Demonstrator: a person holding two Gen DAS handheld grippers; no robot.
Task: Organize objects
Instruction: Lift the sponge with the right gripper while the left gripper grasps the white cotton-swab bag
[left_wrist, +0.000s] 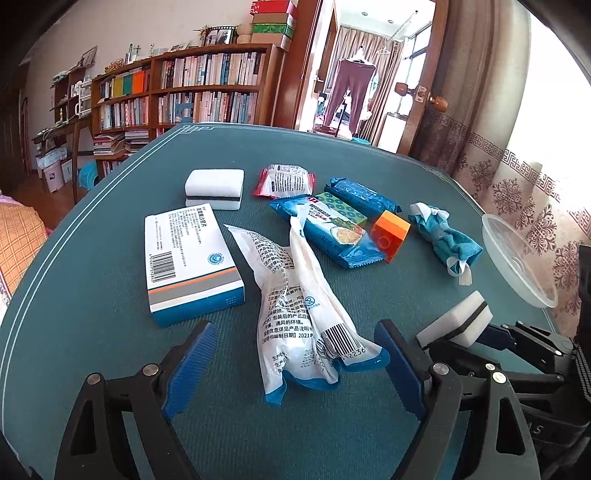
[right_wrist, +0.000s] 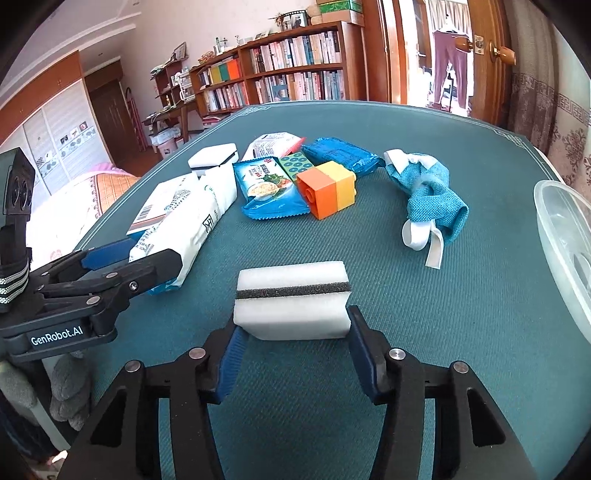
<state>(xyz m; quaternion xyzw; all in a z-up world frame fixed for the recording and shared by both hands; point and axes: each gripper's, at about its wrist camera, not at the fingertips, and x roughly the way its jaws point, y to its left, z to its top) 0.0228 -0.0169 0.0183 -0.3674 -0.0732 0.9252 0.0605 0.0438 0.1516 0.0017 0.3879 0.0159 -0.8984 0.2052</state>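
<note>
My right gripper (right_wrist: 293, 332) is shut on a white sponge with a black stripe (right_wrist: 292, 300), held just above the teal table; the sponge also shows in the left wrist view (left_wrist: 456, 321). My left gripper (left_wrist: 295, 354) is open around the near end of a crumpled white and blue plastic bag (left_wrist: 295, 302), which lies on the table (left_wrist: 110, 350). A white medicine box (left_wrist: 192, 262), a second sponge (left_wrist: 215, 188), snack packets (left_wrist: 328, 229), an orange and yellow block (right_wrist: 327, 188) and a teal cloth (right_wrist: 428, 199) lie beyond.
A clear plastic bowl (right_wrist: 565, 236) stands at the table's right edge; it also shows in the left wrist view (left_wrist: 517, 266). A bookshelf (left_wrist: 192, 88) and an open doorway (left_wrist: 354, 81) are behind the table. A bed (right_wrist: 74, 199) is at the left.
</note>
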